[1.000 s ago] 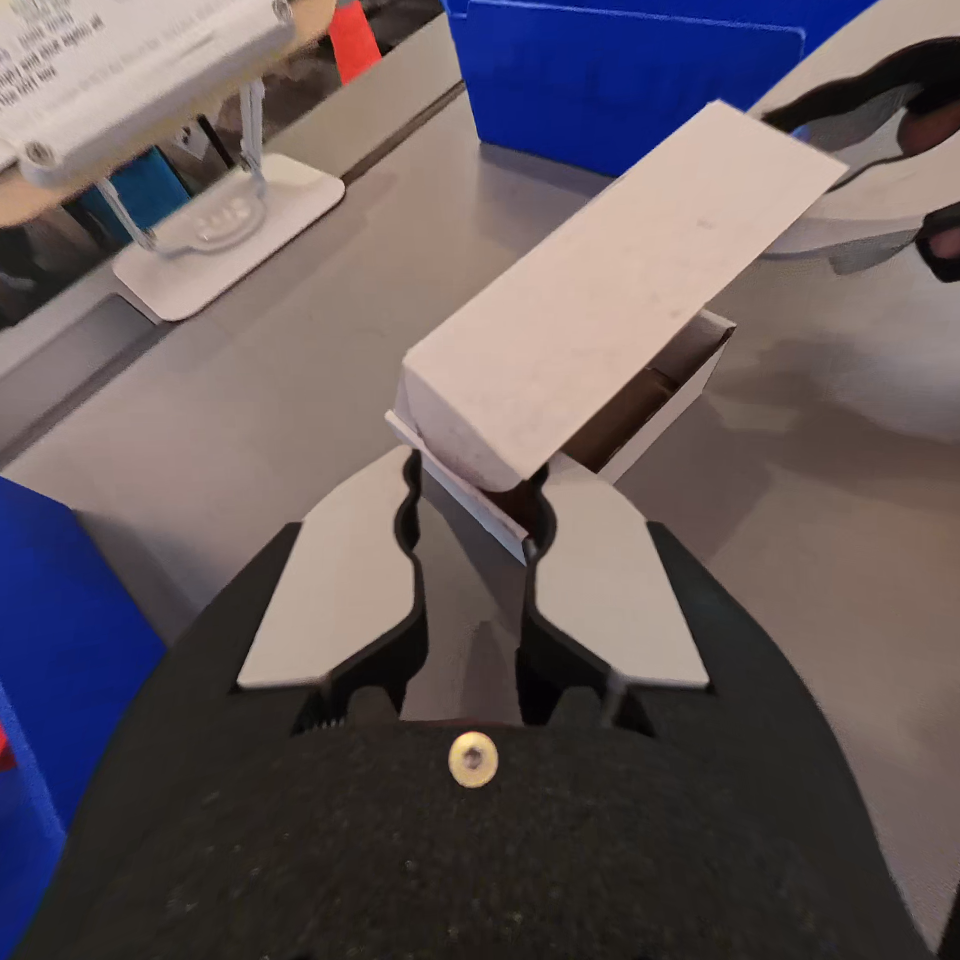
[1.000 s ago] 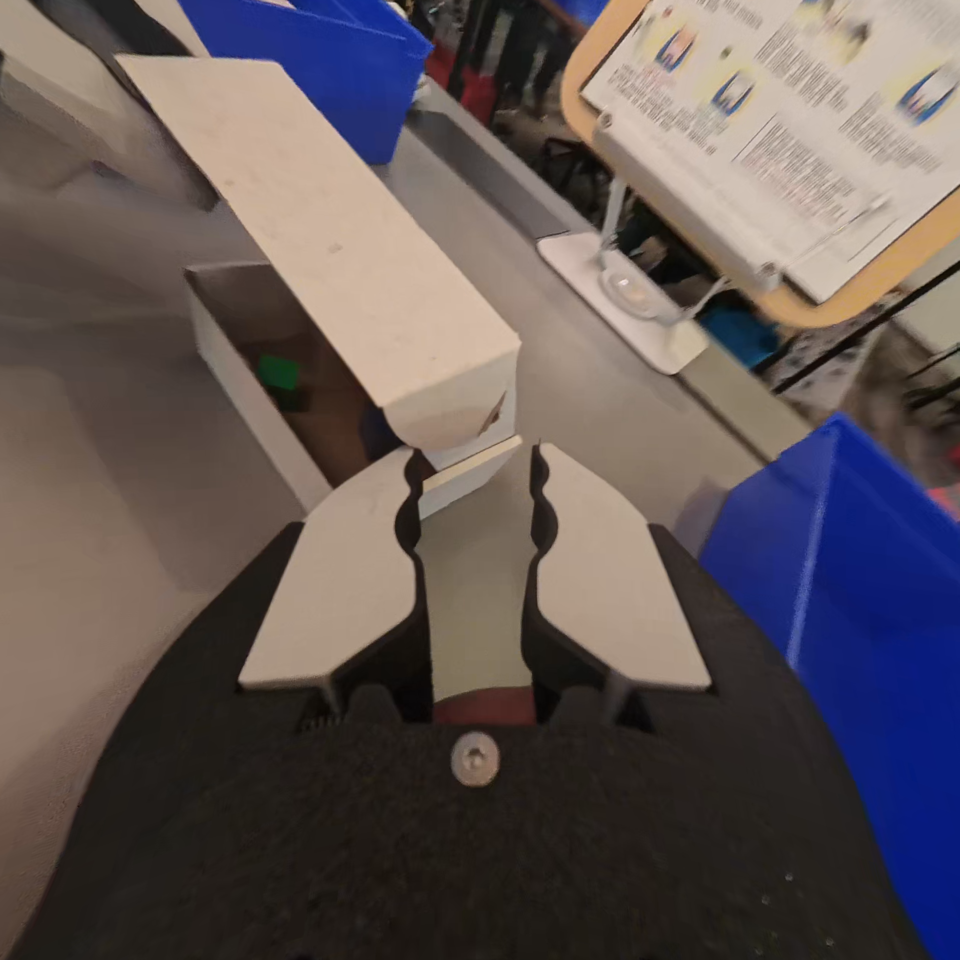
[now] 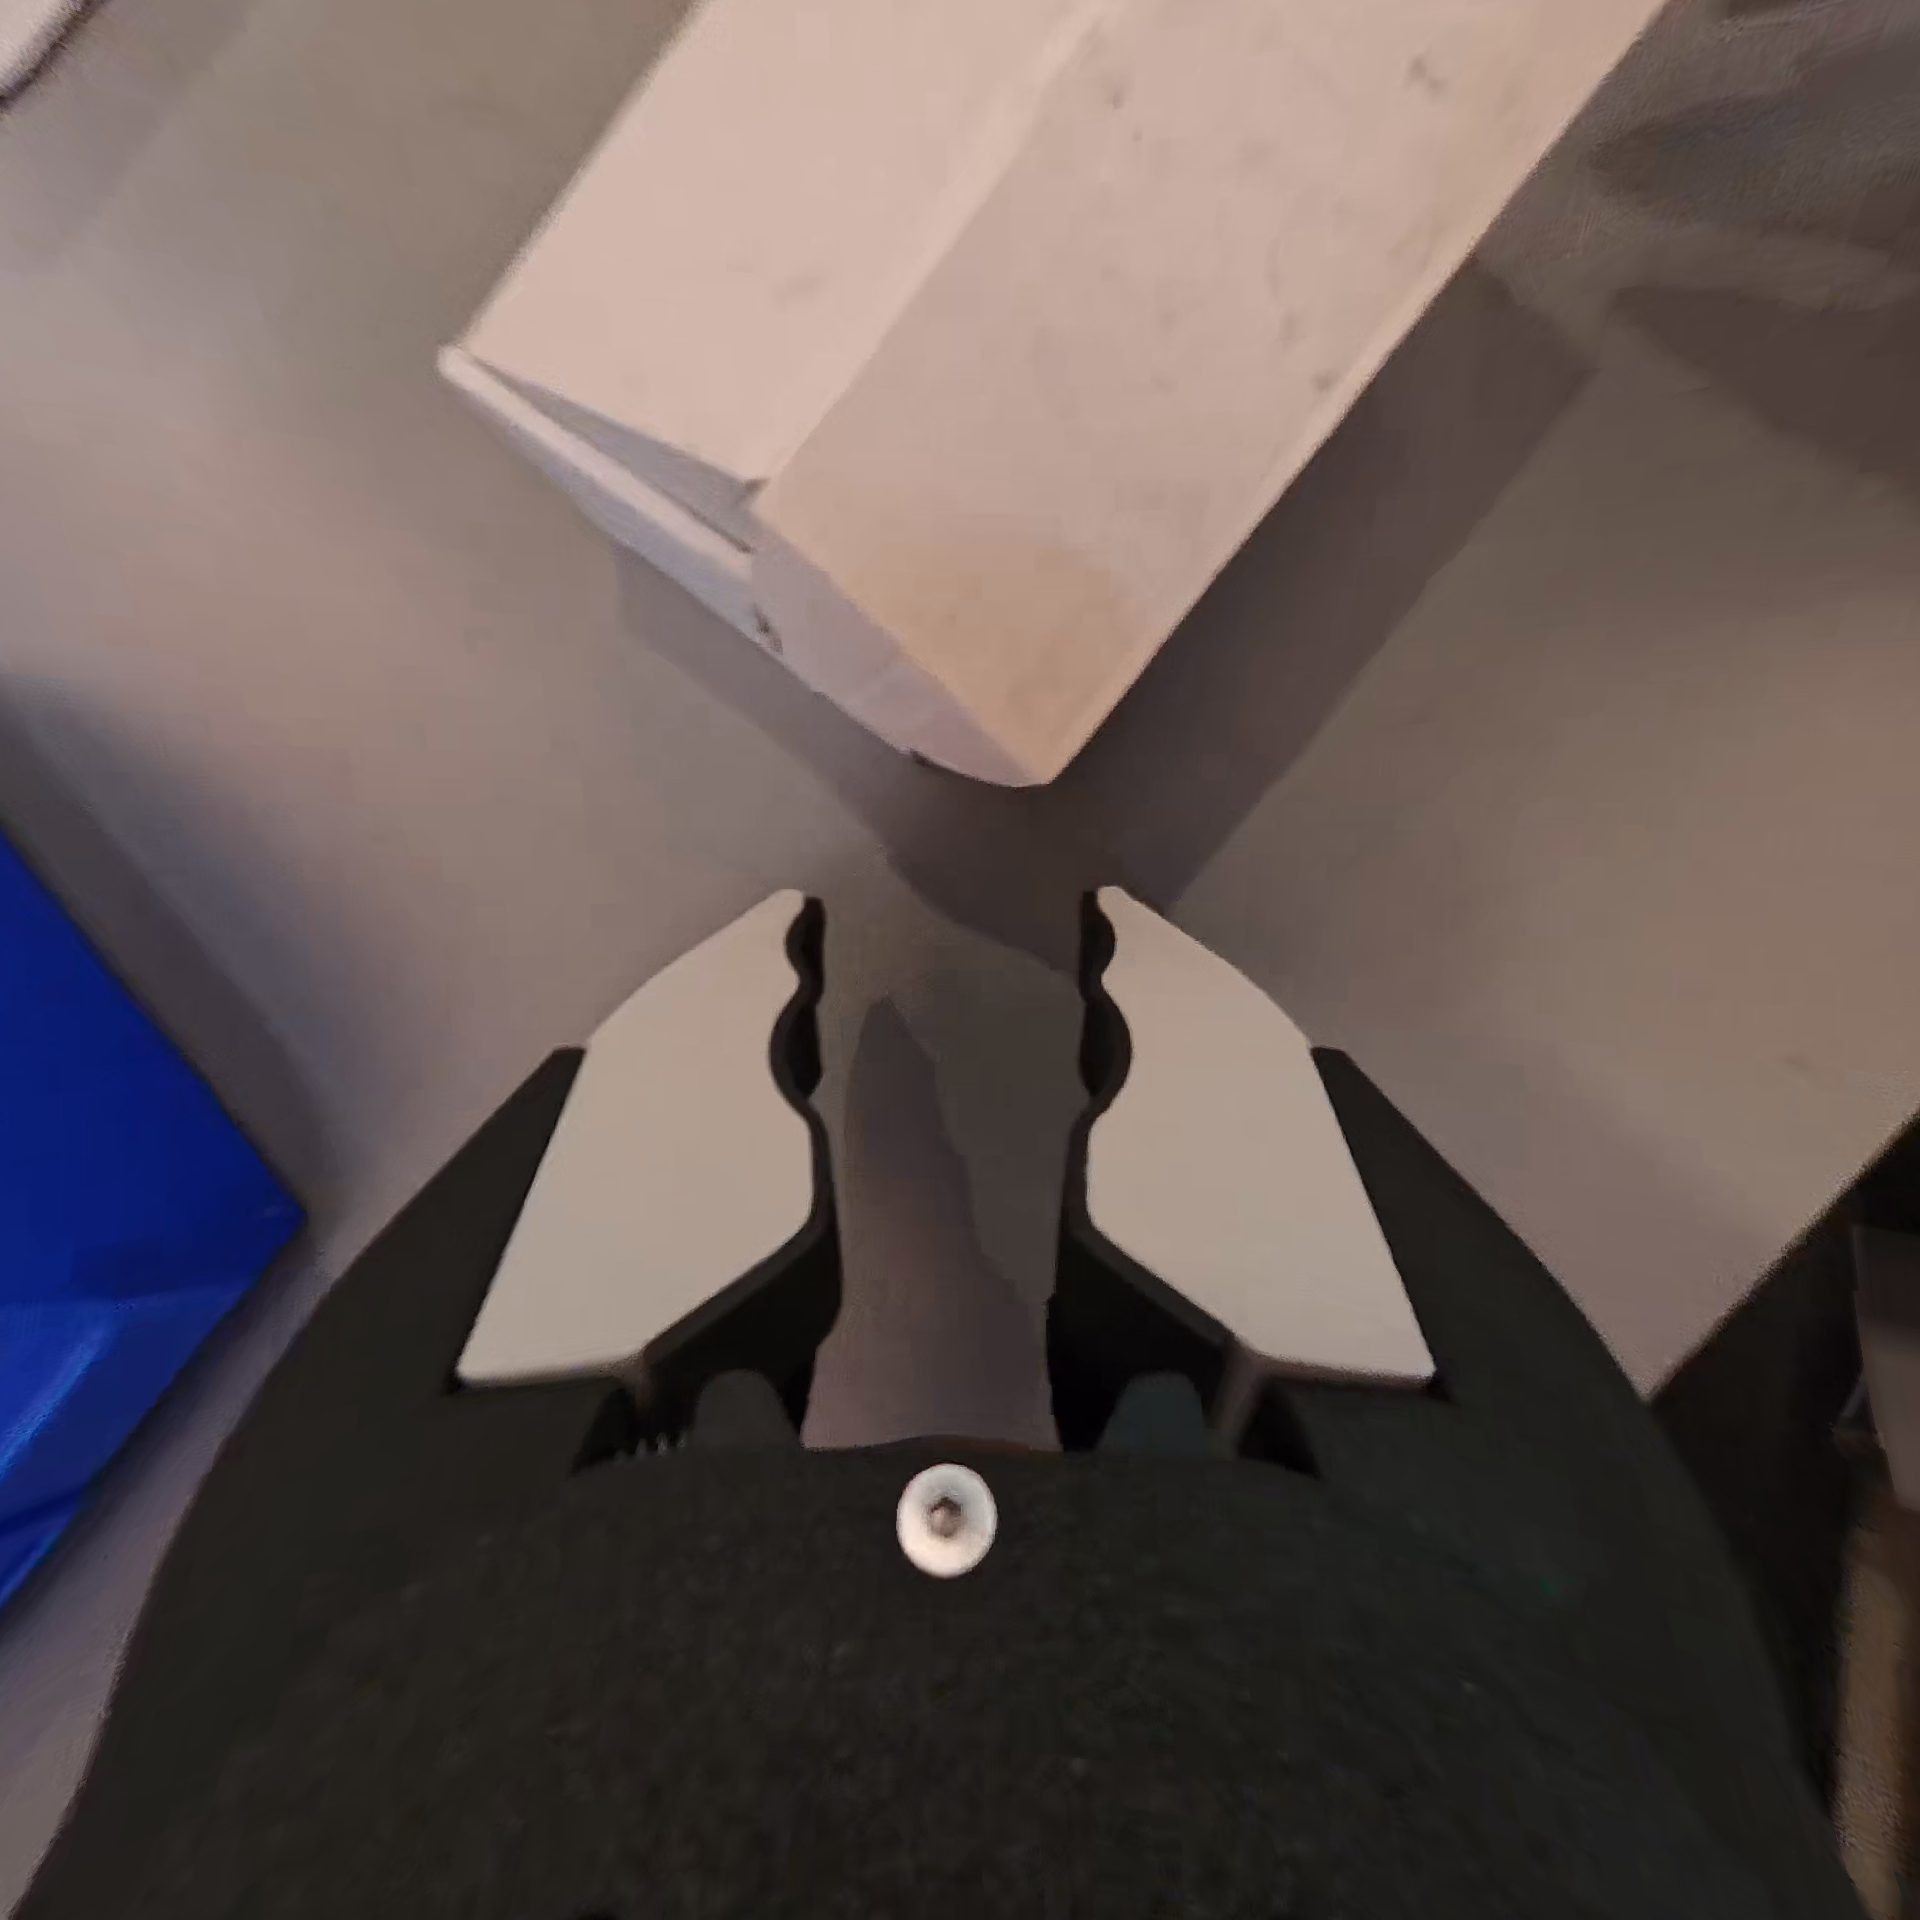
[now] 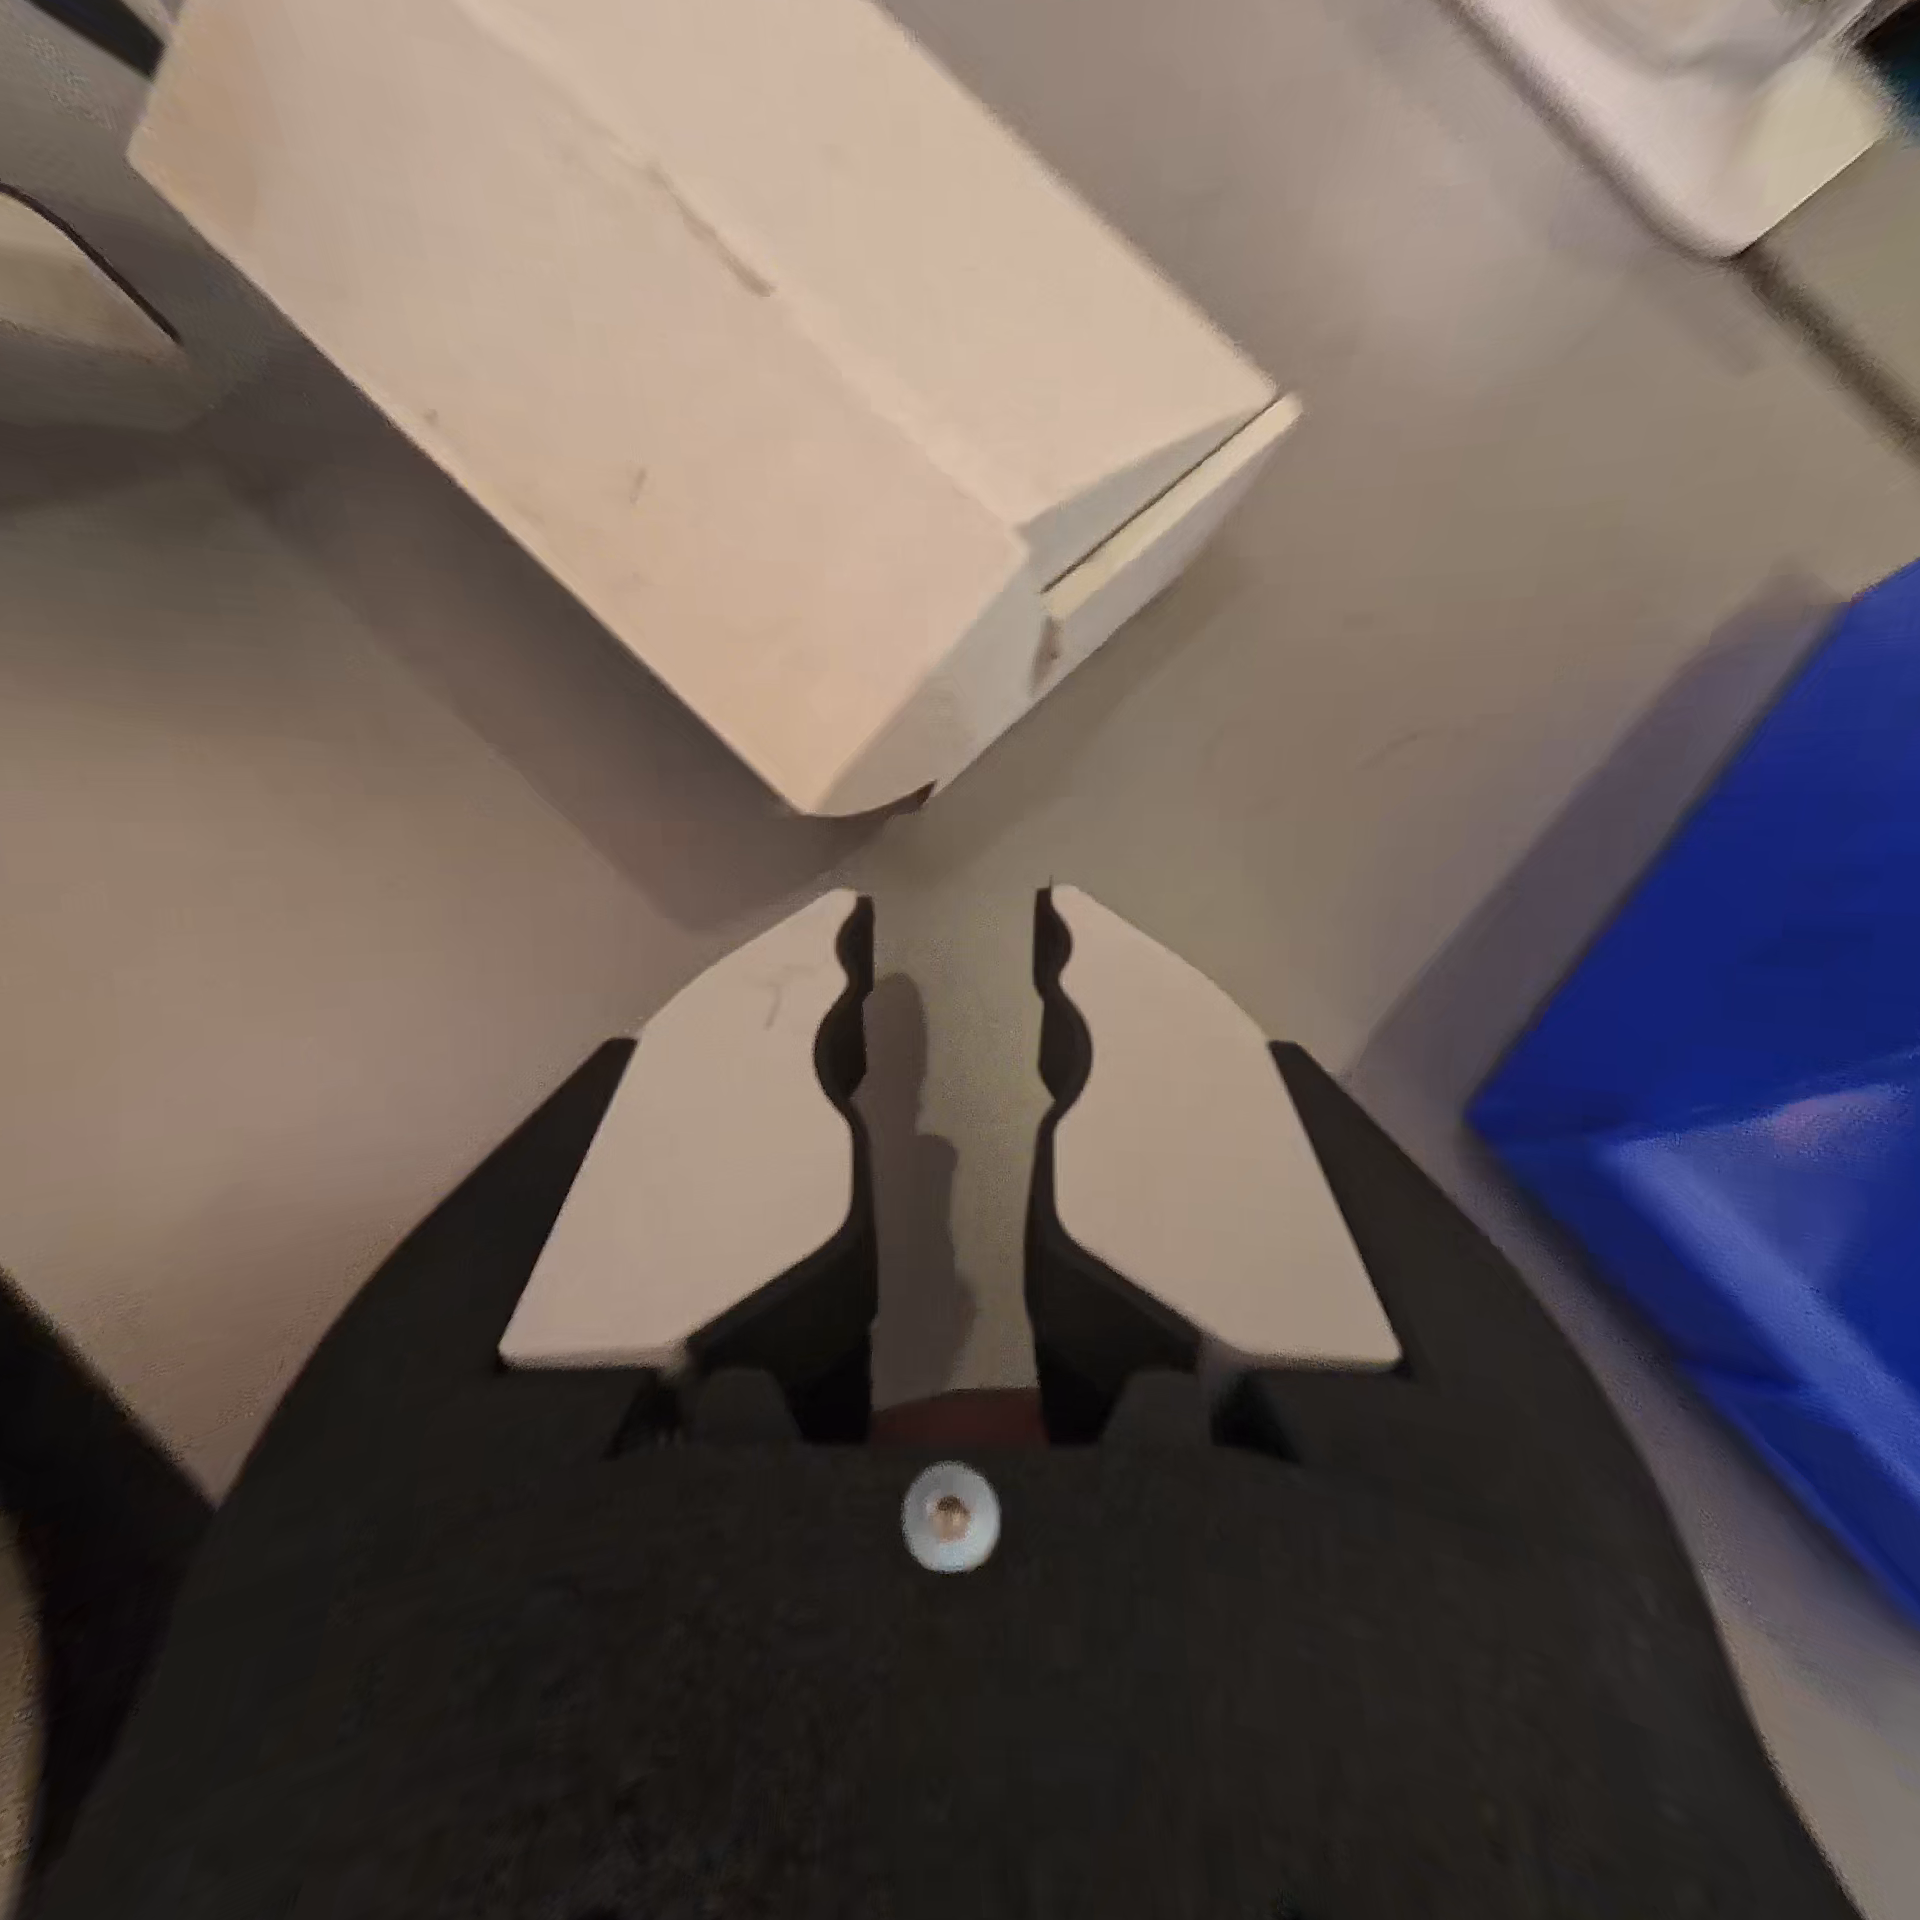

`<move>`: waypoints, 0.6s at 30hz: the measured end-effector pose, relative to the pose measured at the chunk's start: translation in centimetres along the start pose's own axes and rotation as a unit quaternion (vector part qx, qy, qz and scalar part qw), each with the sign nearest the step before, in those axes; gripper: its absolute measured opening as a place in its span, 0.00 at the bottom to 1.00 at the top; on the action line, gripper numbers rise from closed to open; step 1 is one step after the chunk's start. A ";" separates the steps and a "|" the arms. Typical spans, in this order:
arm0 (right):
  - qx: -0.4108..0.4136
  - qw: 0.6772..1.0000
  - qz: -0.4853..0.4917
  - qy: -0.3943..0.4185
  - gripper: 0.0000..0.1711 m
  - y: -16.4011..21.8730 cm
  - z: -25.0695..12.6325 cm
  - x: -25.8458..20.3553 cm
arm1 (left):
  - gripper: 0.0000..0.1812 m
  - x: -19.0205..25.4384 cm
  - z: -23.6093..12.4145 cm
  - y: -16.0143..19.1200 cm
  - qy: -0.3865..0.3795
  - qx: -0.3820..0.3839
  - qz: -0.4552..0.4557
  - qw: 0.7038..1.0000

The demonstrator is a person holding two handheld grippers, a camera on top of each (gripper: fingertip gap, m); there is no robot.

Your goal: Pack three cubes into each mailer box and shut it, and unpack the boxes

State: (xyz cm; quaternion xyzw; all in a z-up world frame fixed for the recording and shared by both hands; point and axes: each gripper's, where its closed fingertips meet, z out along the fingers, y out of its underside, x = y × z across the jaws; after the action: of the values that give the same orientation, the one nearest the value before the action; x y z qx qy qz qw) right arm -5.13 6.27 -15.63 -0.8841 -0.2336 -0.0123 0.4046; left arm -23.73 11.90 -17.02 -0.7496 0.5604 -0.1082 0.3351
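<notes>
Since a second ago the lid has dropped onto the box (image 3: 935, 343) and both grippers have backed off. Left gripper (image 3: 945, 914) and right gripper (image 4: 951, 904) hover just short of its corners, jaws apart and empty. The box's contents are hidden, its far end is cut off, and the blue bins (image 3: 94, 1195) (image 4: 1745, 1039) leave bare table (image 3: 1507, 831) beside it.

Ahead of the left tool (image 3: 945, 904) the white mailer box (image 3: 935, 343) blocks the way, its near corner just beyond the fingertips, with bare grey bench (image 3: 260, 520) on either side. A blue bin (image 3: 94, 1195) closes off the left. From the right tool (image 4: 951, 899), the box (image 4: 675, 395) again stands ahead, a blue bin (image 4: 1745, 1039) bounding the right.
</notes>
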 end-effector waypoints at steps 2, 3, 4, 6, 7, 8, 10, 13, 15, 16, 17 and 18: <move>0.019 0.999 -0.031 0.005 0.18 -0.7 0.4 -0.3 | 0.29 -0.4 0.4 -0.3 -0.011 0.008 0.010 1.000; 0.022 0.999 -0.040 -0.004 0.20 -0.9 1.1 -0.9 | 0.30 -0.2 0.9 -0.6 -0.008 0.015 0.010 1.000; 0.028 0.999 -0.046 -0.002 0.22 -1.0 1.9 -1.3 | 0.31 0.1 1.3 -1.2 -0.005 0.027 0.012 1.000; 0.044 0.997 -0.054 0.023 0.21 -1.4 2.9 -1.2 | 0.30 0.4 1.9 -2.2 -0.016 0.045 0.019 0.999; 0.050 0.997 -0.058 0.030 0.18 -1.7 2.9 -1.2 | 0.27 0.4 1.9 -2.5 -0.023 0.052 0.021 0.998; 0.051 0.996 -0.060 0.034 0.14 -1.9 2.6 -1.3 | 0.21 0.6 1.7 -2.9 -0.024 0.059 0.021 0.998; 0.032 0.996 -0.068 0.048 0.11 -1.8 1.8 -1.1 | 0.13 0.6 0.9 -3.1 -0.030 0.067 0.010 0.997; 0.001 0.997 -0.068 0.035 0.07 -1.2 0.7 -1.7 | 0.09 1.9 0.1 -2.9 0.010 0.071 -0.022 0.997; -0.009 0.999 -0.040 0.000 0.05 -1.1 0.2 -2.6 | 0.04 2.5 -0.2 -2.9 0.025 0.074 -0.029 0.997; -0.013 1.000 -0.022 -0.015 0.05 -1.0 0.1 -2.9 | 0.04 2.6 -0.3 -2.9 0.023 0.073 -0.028 0.997; -0.010 1.000 -0.007 -0.023 0.05 -1.1 0.1 -2.9 | 0.04 2.5 -0.2 -2.9 0.020 0.074 -0.026 0.997; -0.005 1.000 0.002 -0.028 0.05 -1.2 0.2 -2.8 | 0.04 2.5 -0.2 -3.0 0.023 0.075 -0.025 0.997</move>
State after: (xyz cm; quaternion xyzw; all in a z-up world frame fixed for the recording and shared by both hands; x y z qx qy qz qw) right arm -8.11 5.95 -15.52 -0.8866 -0.2433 0.0115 0.3932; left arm -20.66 9.94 -15.55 -0.7337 0.5393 -0.1752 0.3744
